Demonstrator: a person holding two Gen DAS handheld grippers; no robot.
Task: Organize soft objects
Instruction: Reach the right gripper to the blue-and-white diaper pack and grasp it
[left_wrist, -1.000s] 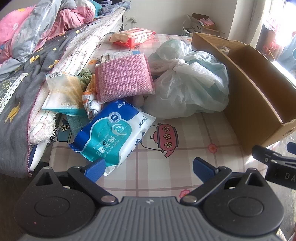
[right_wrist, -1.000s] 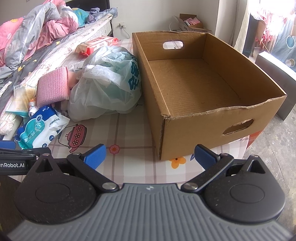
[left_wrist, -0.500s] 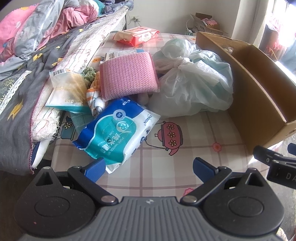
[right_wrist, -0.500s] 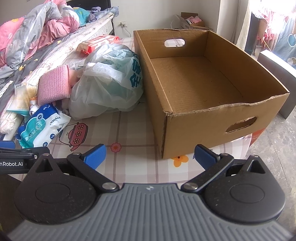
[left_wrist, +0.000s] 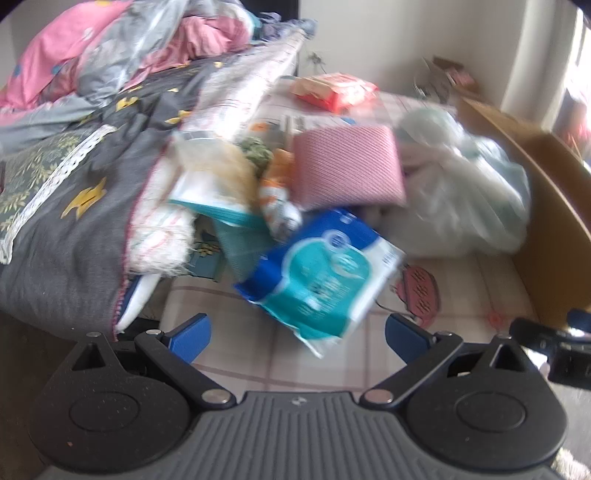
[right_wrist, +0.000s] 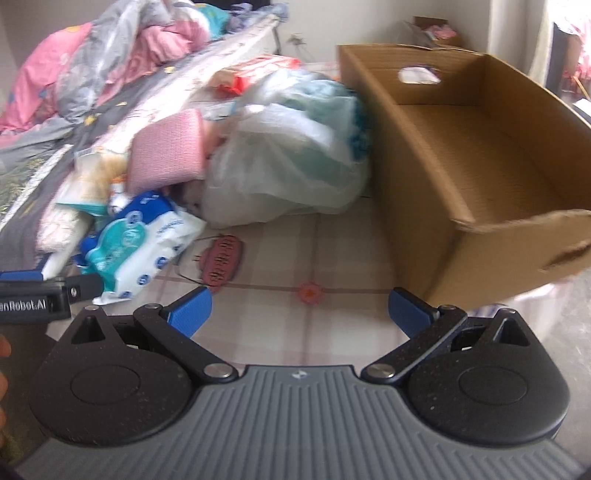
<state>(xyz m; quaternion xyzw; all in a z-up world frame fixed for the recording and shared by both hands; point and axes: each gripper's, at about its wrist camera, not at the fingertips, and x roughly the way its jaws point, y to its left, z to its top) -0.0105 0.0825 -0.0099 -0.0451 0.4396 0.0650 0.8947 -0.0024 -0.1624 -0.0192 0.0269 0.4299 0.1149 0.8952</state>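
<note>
A pile of soft things lies on the checked tablecloth: a blue and teal wipes pack, a pink knitted pad, a knotted white plastic bag, a clear packet and a red pack further back. My left gripper is open and empty, just short of the wipes pack. My right gripper is open and empty over the cloth, with the wipes pack, pink pad and bag ahead left. The empty cardboard box stands to the right.
A bed with a grey quilt and pink bedding runs along the left. The box wall borders the pile on the right. The left gripper's body shows at the left edge of the right wrist view.
Both grippers have swung left and moved closer to the pile; the wipes pack now sits nearly centred before the left gripper. Both stay open. Current frames are motion-blurred.
</note>
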